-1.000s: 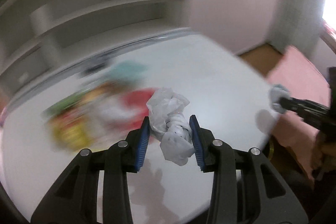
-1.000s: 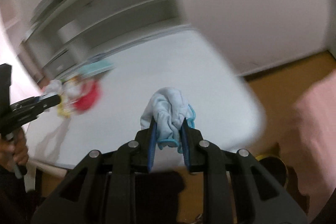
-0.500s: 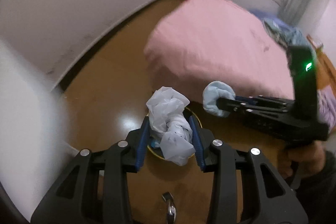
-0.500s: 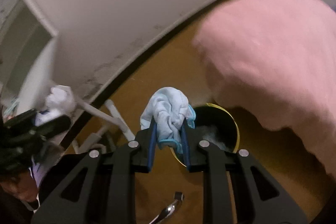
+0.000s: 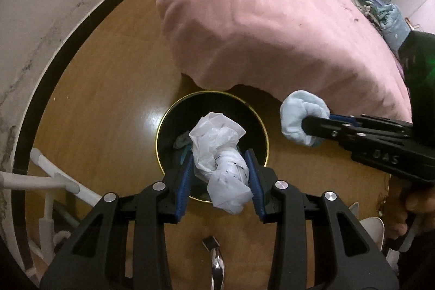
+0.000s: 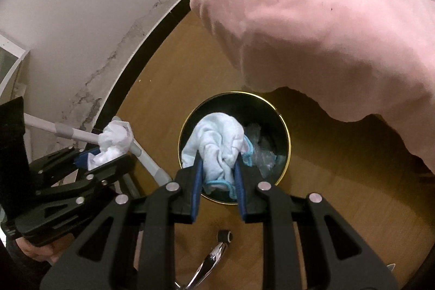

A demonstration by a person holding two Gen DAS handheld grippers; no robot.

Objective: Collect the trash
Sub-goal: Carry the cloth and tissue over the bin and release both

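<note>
My left gripper (image 5: 220,162) is shut on a crumpled white plastic bag (image 5: 221,162) and holds it over the near rim of a round black bin with a gold rim (image 5: 163,127) on the floor. My right gripper (image 6: 218,162) is shut on a crumpled light blue face mask (image 6: 214,146) above the same bin (image 6: 284,127). The right gripper with the mask (image 5: 301,121) shows to the right of the bin in the left wrist view. The left gripper with the bag (image 6: 114,143) shows to the left in the right wrist view. Some trash lies in the bin.
A pink bedspread (image 5: 272,18) hangs over the bed edge just behind the bin. The wooden floor (image 5: 108,86) surrounds the bin. A white wall with a dark baseboard (image 5: 54,59) runs at the left. White table legs (image 5: 54,181) stand at the lower left.
Both grippers swung from the white table down to the floor and now hang over the bin. Each keeps its hold on its piece of trash.
</note>
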